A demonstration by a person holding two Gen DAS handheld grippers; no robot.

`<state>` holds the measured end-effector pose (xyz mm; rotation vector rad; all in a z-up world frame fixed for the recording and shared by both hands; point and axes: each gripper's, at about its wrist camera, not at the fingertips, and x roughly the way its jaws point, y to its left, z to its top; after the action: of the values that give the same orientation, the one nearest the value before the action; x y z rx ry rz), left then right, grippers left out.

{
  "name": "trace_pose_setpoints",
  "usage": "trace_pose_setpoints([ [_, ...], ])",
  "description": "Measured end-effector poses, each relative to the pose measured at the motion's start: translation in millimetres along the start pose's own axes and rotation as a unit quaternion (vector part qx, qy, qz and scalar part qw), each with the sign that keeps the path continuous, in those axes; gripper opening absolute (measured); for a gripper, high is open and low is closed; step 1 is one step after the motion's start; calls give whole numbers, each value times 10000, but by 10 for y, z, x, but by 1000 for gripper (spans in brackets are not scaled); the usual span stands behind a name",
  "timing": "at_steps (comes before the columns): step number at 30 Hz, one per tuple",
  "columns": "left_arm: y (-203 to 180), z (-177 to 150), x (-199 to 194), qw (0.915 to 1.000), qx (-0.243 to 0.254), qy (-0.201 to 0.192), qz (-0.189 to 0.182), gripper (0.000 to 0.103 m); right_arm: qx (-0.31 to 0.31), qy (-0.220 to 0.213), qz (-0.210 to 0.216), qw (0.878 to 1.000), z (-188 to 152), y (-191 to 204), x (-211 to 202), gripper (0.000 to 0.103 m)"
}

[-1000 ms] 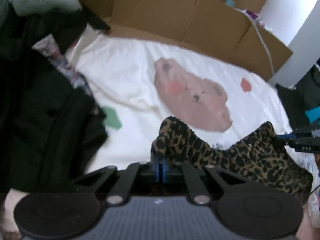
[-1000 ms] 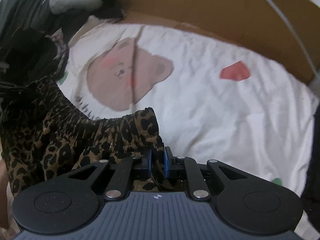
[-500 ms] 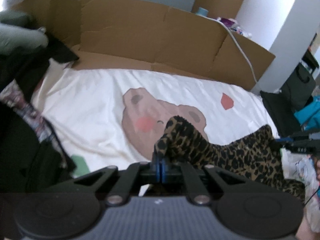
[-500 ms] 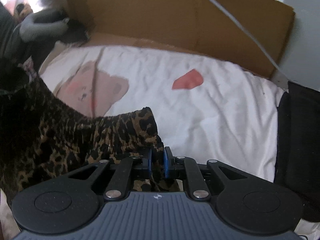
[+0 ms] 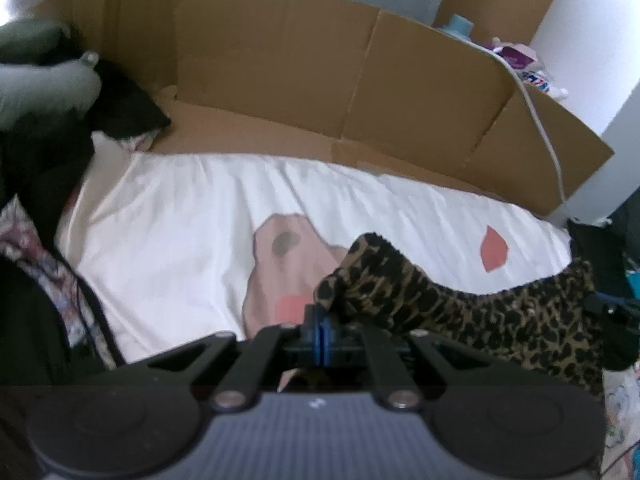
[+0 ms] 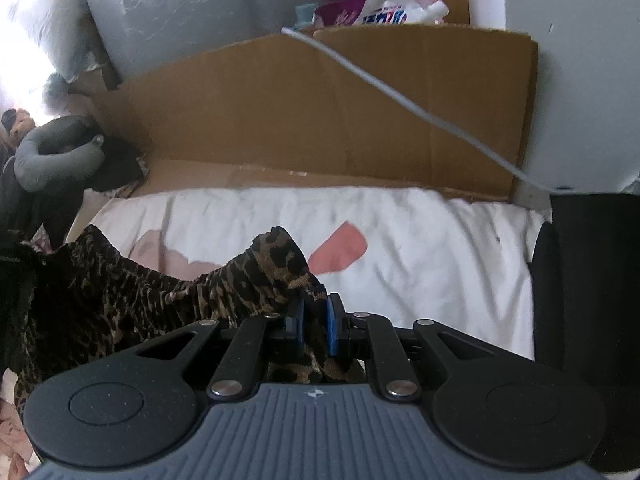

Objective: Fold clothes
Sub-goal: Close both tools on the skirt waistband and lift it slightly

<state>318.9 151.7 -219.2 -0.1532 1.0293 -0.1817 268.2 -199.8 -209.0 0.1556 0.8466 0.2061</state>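
Both tools have risen, leopard-print garment (image 5: 460, 304) stretched between them.

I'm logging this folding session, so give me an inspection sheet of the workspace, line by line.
Surface: white bedsheet with a pink bear print and red patches, lightly wrinkled.
Job's things: leopard-print garment held up off the sheet, stretched between both tongs.
Clutter: dark clothes pile at left; grey neck pillow; black item at right.
Grippers: left tongs shut on one garment corner; right tongs shut on the other.
Cables: white cable draped over the cardboard.
Surroundings: cardboard panels behind the bed; detergent pouch beyond them.
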Motion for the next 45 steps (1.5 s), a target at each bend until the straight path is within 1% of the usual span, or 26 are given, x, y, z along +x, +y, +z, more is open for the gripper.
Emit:
trace_pose_setpoints([
  [4,-75,133,82,9997,-199,-13,142,2,-36,-139,-26,9999,91,-16,-31,10],
  [9,-168,298,185,9985,-448,-30,320,2,20,-169,-70,9998,179,-54,50,10],
  [12,-173,332,230,9982,-467,-61,377,2,3,-163,-84,9998,213,-72,130,10],
  [19,-48,373,380,9983,-545,-106,200,2,-57,-120,-91,9999,194,-118,307,10],
  [25,29,347,570,9988,-448,-176,16,2,-250,61,-156,9995,203,-113,532,10],
  [29,139,357,719,9985,-523,-180,-32,2,-412,175,-175,9988,247,-109,646,10],
  [34,191,472,775,9982,-502,-327,-7,2,-441,229,-236,9985,350,-79,798,10],
  [40,247,624,841,9968,-593,-521,88,2,-469,144,-328,9983,542,-29,929,10],
  [45,227,749,925,9966,-568,-578,165,2,-511,145,-442,9976,677,-35,1059,10],
])
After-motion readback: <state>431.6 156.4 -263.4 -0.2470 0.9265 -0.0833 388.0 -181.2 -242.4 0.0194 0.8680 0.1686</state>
